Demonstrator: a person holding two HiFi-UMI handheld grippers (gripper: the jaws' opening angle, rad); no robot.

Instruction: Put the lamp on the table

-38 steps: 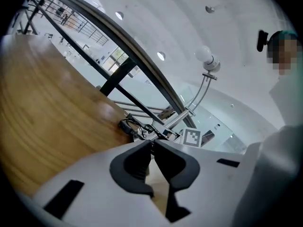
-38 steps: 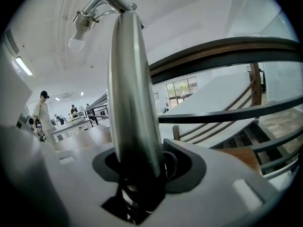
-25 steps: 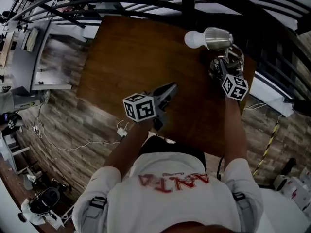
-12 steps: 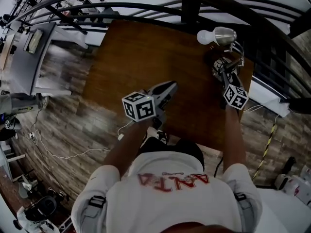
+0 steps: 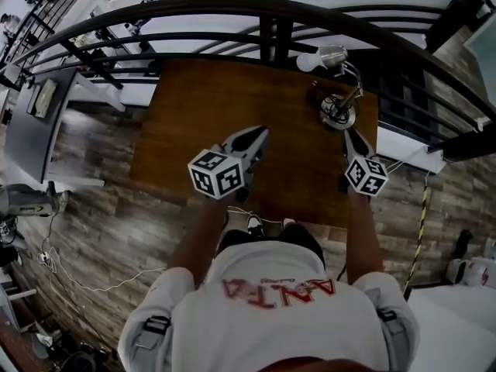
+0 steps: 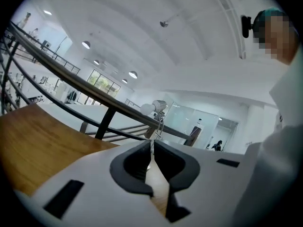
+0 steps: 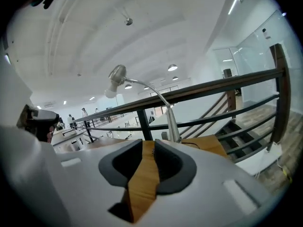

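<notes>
— Where is the lamp point(image 5: 338, 111)?
— Upright on the desk's point(image 5: 209, 107) far right corner, by the railing point(image 5: 232, 6).
— The tongs?
— Left tongs point(image 5: 257, 134) clenched, empty. Right tongs point(image 5: 347, 134) have just been closing; slightly apart, empty, near the lamp.

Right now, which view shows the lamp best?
Head view: the whole lamp, bulb to base, standing far right on the table. Right gripper view: bulb, shade and neck in profile, base hidden. Left gripper view: only its small, distant top.
</notes>
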